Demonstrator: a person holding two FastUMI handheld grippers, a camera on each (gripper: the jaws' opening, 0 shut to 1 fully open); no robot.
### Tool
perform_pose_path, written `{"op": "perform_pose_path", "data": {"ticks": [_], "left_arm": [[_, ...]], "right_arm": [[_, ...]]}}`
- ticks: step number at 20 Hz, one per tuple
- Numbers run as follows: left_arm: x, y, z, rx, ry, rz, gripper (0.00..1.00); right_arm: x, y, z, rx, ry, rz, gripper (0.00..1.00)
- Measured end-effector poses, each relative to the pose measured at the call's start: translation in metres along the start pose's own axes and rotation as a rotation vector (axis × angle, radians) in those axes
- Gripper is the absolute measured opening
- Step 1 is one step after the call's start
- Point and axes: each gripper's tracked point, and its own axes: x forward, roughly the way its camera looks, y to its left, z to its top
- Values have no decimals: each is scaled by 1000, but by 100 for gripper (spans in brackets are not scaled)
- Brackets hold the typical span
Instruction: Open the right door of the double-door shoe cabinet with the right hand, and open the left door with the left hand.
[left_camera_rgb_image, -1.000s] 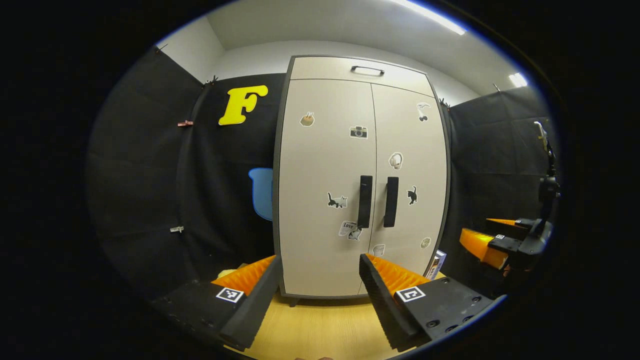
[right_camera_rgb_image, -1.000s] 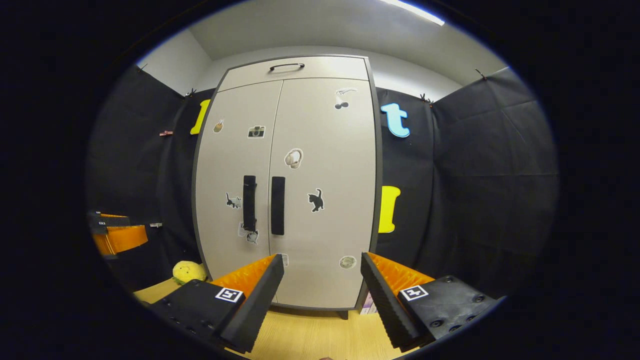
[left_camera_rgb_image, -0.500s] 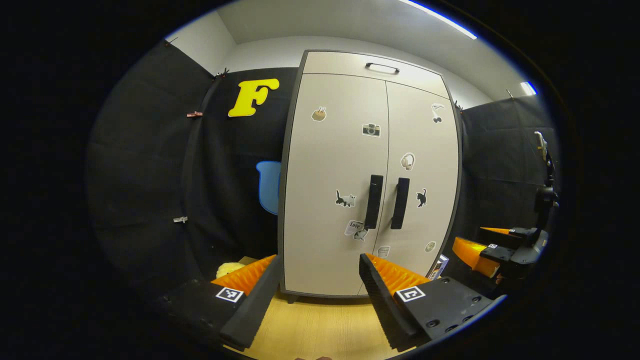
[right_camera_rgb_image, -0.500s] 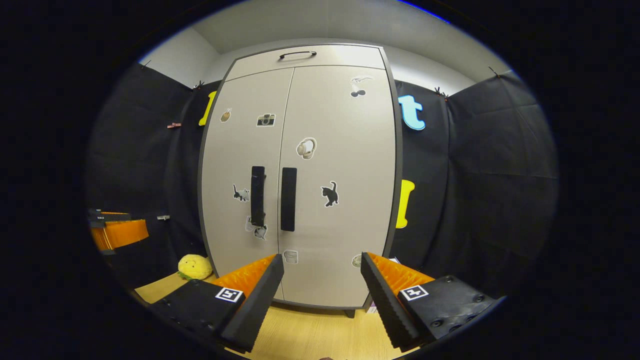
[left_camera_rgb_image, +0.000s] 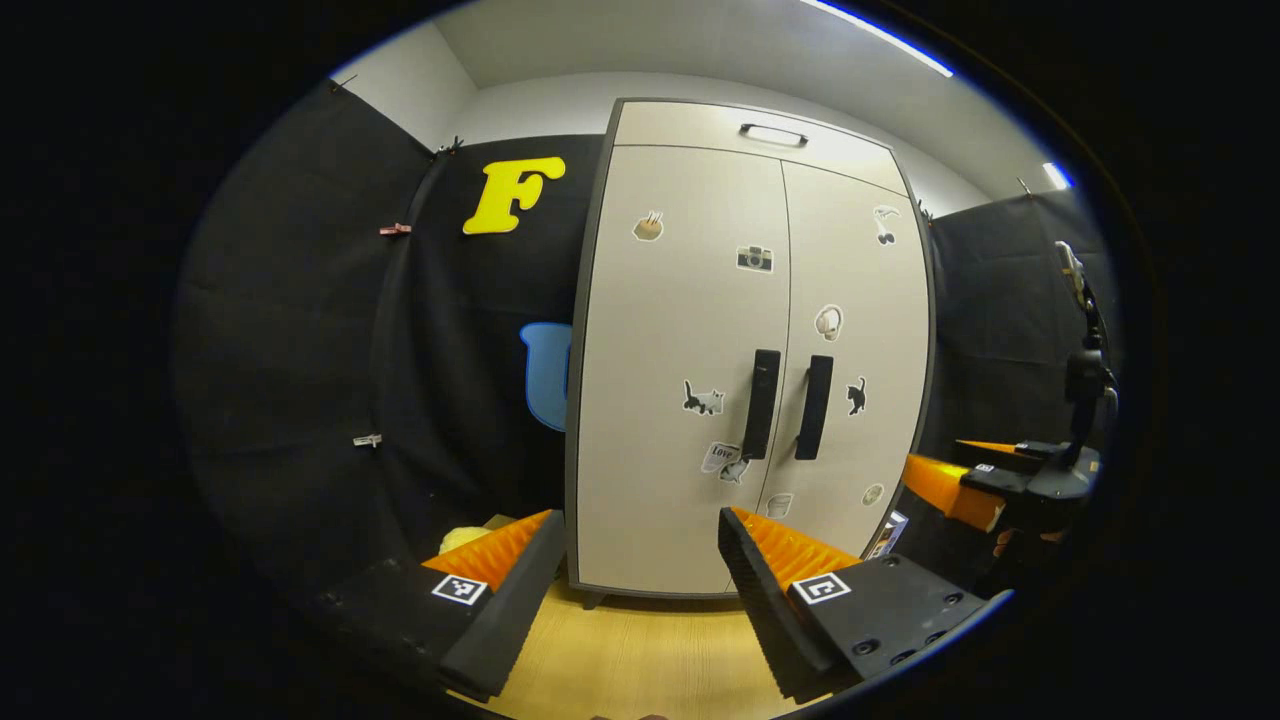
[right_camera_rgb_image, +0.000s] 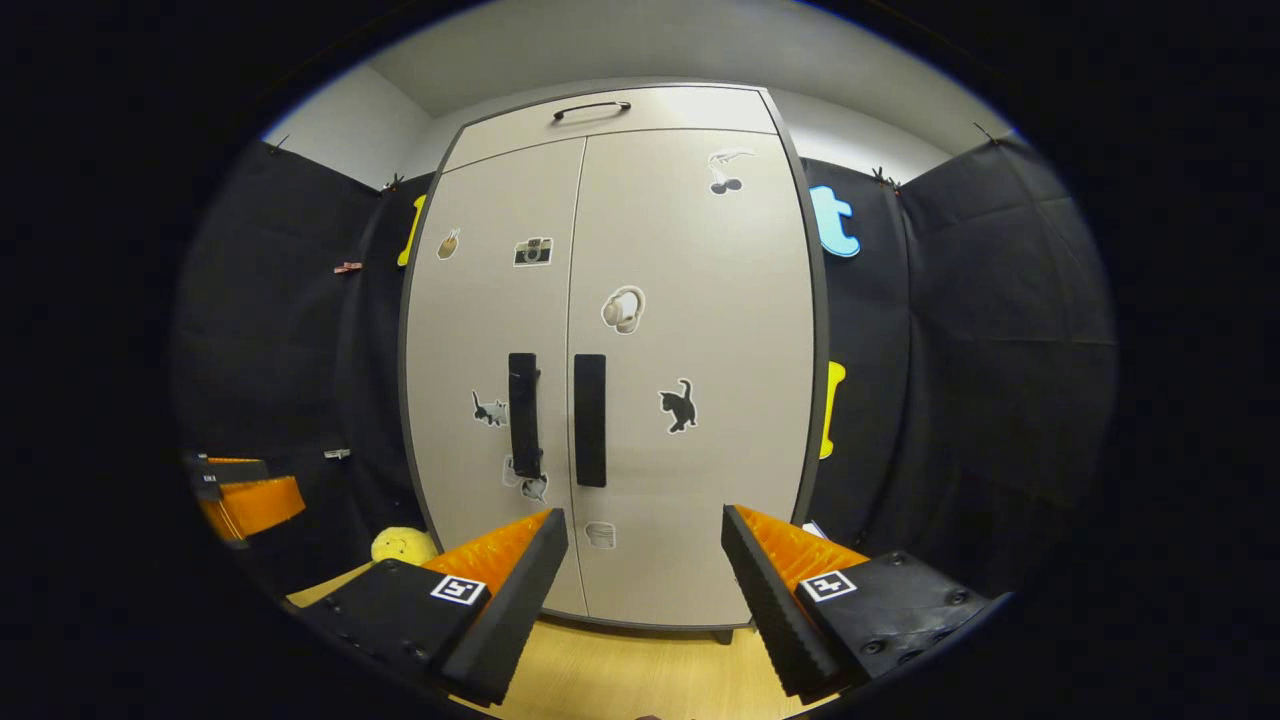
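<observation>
The beige shoe cabinet (left_camera_rgb_image: 680, 330) (right_camera_rgb_image: 690, 300) stands ahead with both doors shut and stickers on them. Two black vertical handles sit side by side at the middle seam: the left door handle (left_camera_rgb_image: 761, 404) (right_camera_rgb_image: 524, 414) and the right door handle (left_camera_rgb_image: 814, 407) (right_camera_rgb_image: 590, 420). My left gripper (left_camera_rgb_image: 640, 570) is open, some way short of the cabinet and below the handles. My right gripper (right_camera_rgb_image: 645, 570) is open too, closer to the doors, below and right of the handles. In the left gripper view the right gripper (left_camera_rgb_image: 985, 480) shows far off at the right. In the right gripper view the left gripper (right_camera_rgb_image: 240, 495) shows at the left.
A drawer front with a handle (left_camera_rgb_image: 773, 134) tops the cabinet. A yellow plush toy (right_camera_rgb_image: 402, 546) lies on the wooden floor (right_camera_rgb_image: 620, 670) left of the cabinet. A small box (left_camera_rgb_image: 888, 533) leans at the cabinet's right foot. Black cloth walls close in on both sides.
Both grippers have moved nearer the cabinet, the right one more, so the doors look larger. The left gripper view has drifted left. The doors stay shut and both grippers stay open.
</observation>
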Motion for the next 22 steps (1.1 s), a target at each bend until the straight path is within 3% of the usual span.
{"op": "perform_pose_path", "data": {"ticks": [10,15,22], "left_arm": [[3,7,3,33,-32,-11,95],[7,11,-6,-16,-12,-24,95],[9,34,-19,-45,11,14,95]], "right_arm": [[62,4,43,-53,-62,-48,98],[107,17,46,-43,-36,-41,98],[160,28,42,-66,-1,-64,98]]}}
